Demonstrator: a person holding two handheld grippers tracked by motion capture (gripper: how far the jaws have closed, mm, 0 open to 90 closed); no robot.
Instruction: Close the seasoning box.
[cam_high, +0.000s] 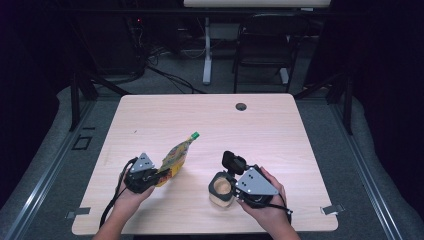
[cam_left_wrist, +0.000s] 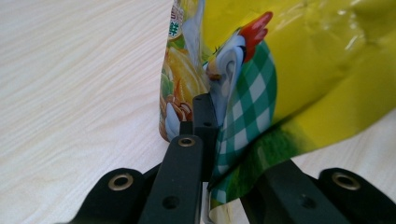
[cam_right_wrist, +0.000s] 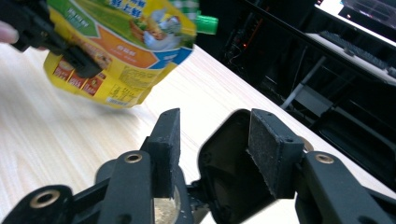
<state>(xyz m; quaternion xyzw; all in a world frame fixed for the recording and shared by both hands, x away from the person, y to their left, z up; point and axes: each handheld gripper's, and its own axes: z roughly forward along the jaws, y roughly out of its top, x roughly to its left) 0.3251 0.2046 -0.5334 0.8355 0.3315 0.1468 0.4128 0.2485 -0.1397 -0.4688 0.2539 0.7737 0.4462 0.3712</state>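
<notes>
The left gripper is clamped on the bottom edge of a yellow spouted pouch, which leans over the wooden table with its green cap pointing up and away; in the left gripper view the jaws pinch the printed foil tight between them. The right gripper sits near the front edge, well apart from the pouch, over a small round wooden container with a black hinged lid standing open. In the right gripper view its jaws are spread, the lid lies against the right-hand pad, and the pads do not squeeze it.
</notes>
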